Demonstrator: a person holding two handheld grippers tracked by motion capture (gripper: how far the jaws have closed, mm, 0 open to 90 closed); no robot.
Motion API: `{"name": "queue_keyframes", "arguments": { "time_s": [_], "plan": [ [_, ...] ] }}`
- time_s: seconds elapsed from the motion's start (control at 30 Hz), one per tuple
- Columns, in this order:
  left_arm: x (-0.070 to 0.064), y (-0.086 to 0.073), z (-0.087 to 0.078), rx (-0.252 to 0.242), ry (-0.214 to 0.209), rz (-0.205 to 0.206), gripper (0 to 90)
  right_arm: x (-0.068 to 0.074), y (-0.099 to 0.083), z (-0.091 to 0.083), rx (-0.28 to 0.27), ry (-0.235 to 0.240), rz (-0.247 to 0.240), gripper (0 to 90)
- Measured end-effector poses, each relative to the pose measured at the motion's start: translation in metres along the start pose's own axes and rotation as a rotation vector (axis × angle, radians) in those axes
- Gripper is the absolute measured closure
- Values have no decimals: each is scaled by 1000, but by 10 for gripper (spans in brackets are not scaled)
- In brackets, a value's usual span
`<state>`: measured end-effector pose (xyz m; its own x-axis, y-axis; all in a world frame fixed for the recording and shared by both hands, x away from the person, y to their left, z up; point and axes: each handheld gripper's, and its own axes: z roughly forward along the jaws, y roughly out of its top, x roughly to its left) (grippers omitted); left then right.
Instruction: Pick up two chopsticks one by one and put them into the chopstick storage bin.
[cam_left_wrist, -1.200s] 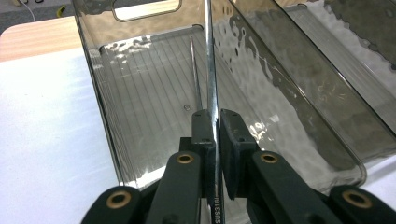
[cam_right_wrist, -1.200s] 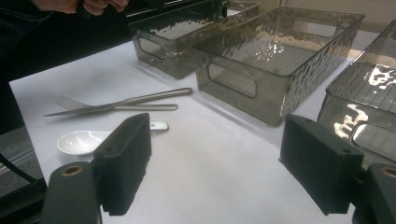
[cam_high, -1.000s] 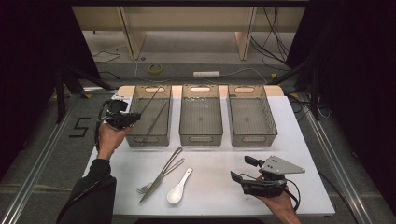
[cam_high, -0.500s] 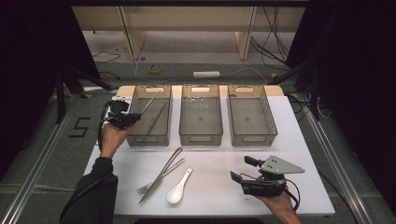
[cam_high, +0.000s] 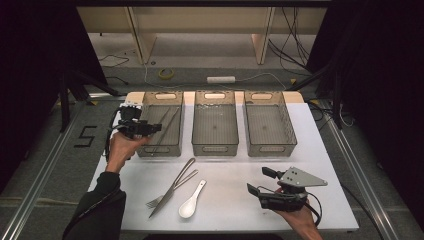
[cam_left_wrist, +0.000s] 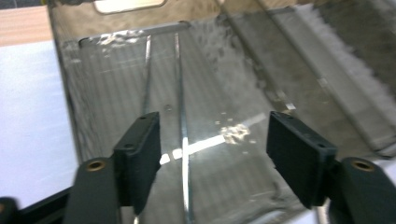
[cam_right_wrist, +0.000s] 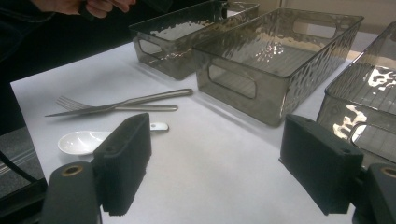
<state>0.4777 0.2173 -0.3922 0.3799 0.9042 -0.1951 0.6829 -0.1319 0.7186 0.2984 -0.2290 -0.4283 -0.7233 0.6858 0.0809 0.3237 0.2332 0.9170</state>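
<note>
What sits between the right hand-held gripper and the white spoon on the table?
Nothing visible. The right hand-held gripper hangs open over bare table, and the white spoon lies apart from it with open surface between. The knife and fork lie on the spoon's far side, crossed together.

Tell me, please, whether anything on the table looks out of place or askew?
Nothing is spilled or damaged. The fork and knife lie crossed over each other on the table beside the white spoon, loose outside the three bins. Two thin chopsticks already lie in the left bin.
</note>
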Motion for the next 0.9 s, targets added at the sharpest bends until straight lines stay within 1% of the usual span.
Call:
{"name": "queue_keyframes", "arguments": {
  "time_s": [0.07,0.17,0.27,0.33,0.4,0.47,0.57,0.67,0.9],
  "plan": [
    [-8,1,-6,6,-29,9,297,0,0,0,-2,0,-1,256],
    [-20,0,-12,17,-54,21,276,1,1,0,-3,-1,-5,255],
    [-32,-2,-16,41,-68,48,264,1,1,0,-2,-1,-7,255],
    [-39,-4,-20,45,-78,59,259,1,1,-1,-3,0,-5,255],
    [-45,-7,-22,55,-81,78,259,1,1,-1,-4,0,-5,256],
    [-49,-9,-24,64,-83,88,253,1,1,-1,-2,0,-5,256],
    [-56,-13,-25,83,-103,97,237,1,1,-1,-4,1,-6,255],
    [-64,-17,-26,97,-117,124,228,1,1,-1,-4,1,-7,256],
    [-86,-24,-26,123,-160,168,225,1,1,-1,-6,3,-9,255]
  ]
}}
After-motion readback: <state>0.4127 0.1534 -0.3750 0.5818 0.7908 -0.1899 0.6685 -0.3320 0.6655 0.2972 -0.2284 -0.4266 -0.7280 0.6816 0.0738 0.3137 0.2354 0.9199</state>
